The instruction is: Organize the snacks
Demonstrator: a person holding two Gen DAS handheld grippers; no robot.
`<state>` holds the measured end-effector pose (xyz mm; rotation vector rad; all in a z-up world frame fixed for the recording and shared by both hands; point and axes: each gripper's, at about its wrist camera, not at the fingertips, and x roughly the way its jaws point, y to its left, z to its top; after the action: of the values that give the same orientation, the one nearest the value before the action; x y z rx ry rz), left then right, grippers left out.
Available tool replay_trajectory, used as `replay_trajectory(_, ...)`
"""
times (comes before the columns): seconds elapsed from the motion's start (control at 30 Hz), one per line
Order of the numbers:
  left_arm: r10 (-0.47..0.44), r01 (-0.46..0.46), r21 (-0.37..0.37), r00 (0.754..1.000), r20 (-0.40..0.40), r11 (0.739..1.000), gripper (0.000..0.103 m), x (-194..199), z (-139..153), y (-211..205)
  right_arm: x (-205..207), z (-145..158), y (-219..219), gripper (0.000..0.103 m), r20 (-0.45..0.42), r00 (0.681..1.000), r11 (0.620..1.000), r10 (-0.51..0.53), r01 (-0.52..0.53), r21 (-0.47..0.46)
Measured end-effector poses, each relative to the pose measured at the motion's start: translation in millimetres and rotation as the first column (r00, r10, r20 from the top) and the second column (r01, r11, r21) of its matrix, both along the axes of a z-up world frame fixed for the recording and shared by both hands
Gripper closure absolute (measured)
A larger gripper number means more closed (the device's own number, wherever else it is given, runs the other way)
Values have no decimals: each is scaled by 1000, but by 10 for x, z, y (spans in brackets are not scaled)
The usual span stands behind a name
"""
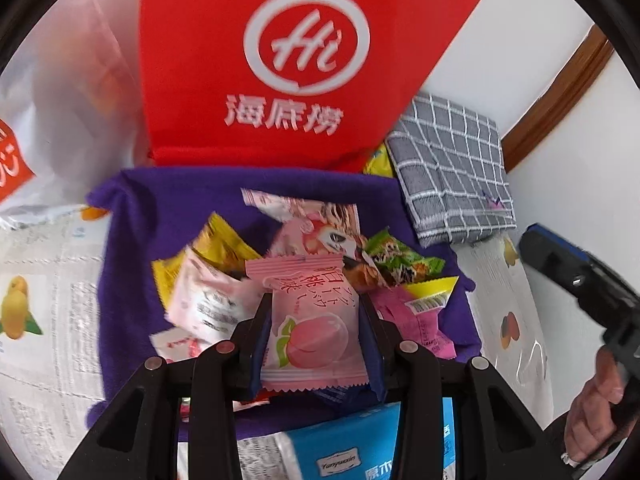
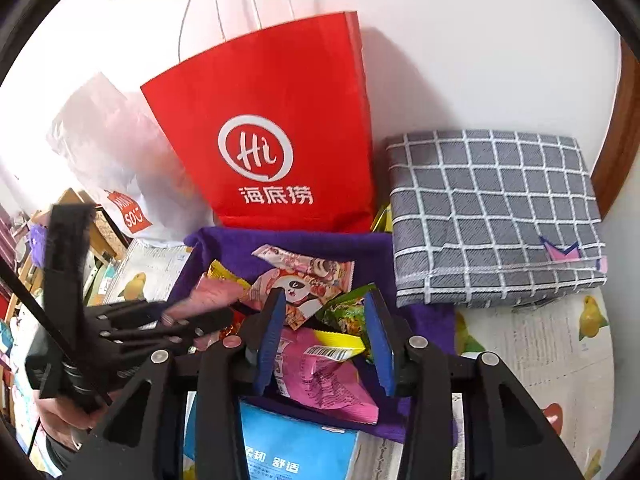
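Note:
A purple fabric bin [image 1: 132,248] holds a loose pile of snack packets: a panda-print one [image 1: 320,224], a green one [image 1: 400,260], a yellow one [image 1: 224,244] and a magenta one [image 2: 320,376]. My left gripper [image 1: 316,308] is shut on a pink peach-print packet [image 1: 316,336], held upright just above the pile. My right gripper [image 2: 328,316] hovers over the bin's right side. It is open, its blue pads [image 2: 276,320] apart, and the magenta and green [image 2: 348,312] packets lie below without touching them. In the right wrist view the left gripper [image 2: 196,320] comes in from the left.
A red paper bag [image 1: 280,60] stands against the wall behind the bin. A grey checked cloth box [image 1: 452,176] sits to the bin's right and a white plastic bag [image 1: 60,100] to its left. A blue tissue pack [image 1: 348,452] lies in front. Printed paper [image 1: 40,280] covers the table.

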<state>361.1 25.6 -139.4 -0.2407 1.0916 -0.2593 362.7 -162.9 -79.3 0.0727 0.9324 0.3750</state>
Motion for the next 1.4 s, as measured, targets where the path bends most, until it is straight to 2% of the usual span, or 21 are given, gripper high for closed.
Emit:
replay_trajectory(0.2,9,-6,43,998,-62,999,65,28,-159,-91,8,5,-7,62,-12,1000,1000,7,-7,14)
replay_trajectory(0.53,24,-21,72,999,-44,997,64,30,-178,-127,-42,47,56,60,-6,999,999,32,-32,18)
replay_trajectory(0.57,25,-22,71,999,-41,997,61,31,-165,-124,-39,40,69,60,-9,999,999,36,-36,16)
replay_trajectory(0.7,28,-29,76,1000,4,997,37,-2,-53,-120,-27,7,84,60,-21,999,999,38,-37,11)
replay_trajectory(0.8,28,-29,61,999,17,998,30,-18,8,-101,-22,-13,94,59,-28,999,999,39,-39,4)
replay_trajectory(1.03,46,-47,8,998,47,999,29,-61,123,-6,14,-49,57,55,-37,999,1000,29,-29,-1)
replay_trajectory(1.1,51,-53,28,996,71,998,26,-86,187,8,29,-65,48,51,-38,999,1000,22,-22,-5)
replay_trajectory(1.23,68,-76,76,992,105,994,17,-121,285,51,75,-144,64,50,-61,998,1000,18,-19,-22)
replay_trajectory(1.4,81,-86,66,994,79,994,16,-106,304,120,71,-159,82,49,-79,997,999,5,-8,-35)
